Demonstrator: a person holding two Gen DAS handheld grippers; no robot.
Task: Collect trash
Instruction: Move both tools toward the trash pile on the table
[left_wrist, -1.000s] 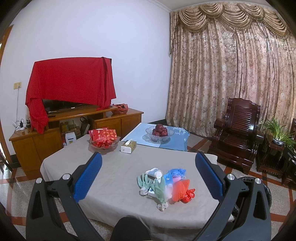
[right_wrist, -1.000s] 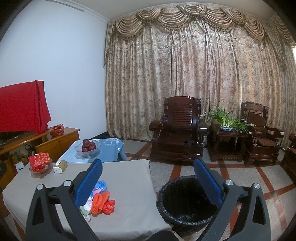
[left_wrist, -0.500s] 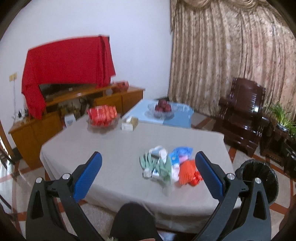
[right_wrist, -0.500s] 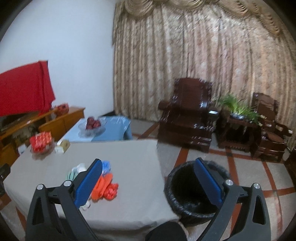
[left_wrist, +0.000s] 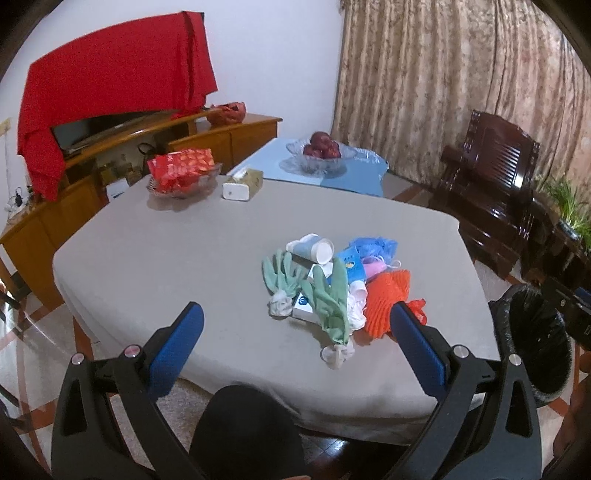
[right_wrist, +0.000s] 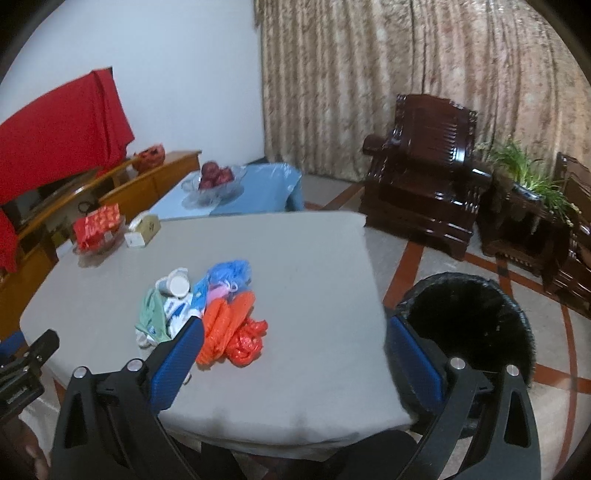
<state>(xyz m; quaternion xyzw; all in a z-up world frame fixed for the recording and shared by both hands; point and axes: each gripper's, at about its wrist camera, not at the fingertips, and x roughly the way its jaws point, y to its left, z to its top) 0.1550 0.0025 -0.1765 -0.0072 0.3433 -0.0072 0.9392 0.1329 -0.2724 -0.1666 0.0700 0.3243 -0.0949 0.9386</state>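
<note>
The trash pile (left_wrist: 332, 284) is partly hidden behind the right claw (right_wrist: 295, 347) at nine o'clock, while both it and the left claw (left_wrist: 295, 332) hang spread wide, empty, above the worktop (left_wrist: 184, 258)

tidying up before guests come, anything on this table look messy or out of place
Yes: a heap of litter sits on the grey table: a tipped-over paper cup, green gloves, an orange bag and a blue bag. The black-lined bin stands on the floor beside the table. Nothing looks spilled or broken.
</note>
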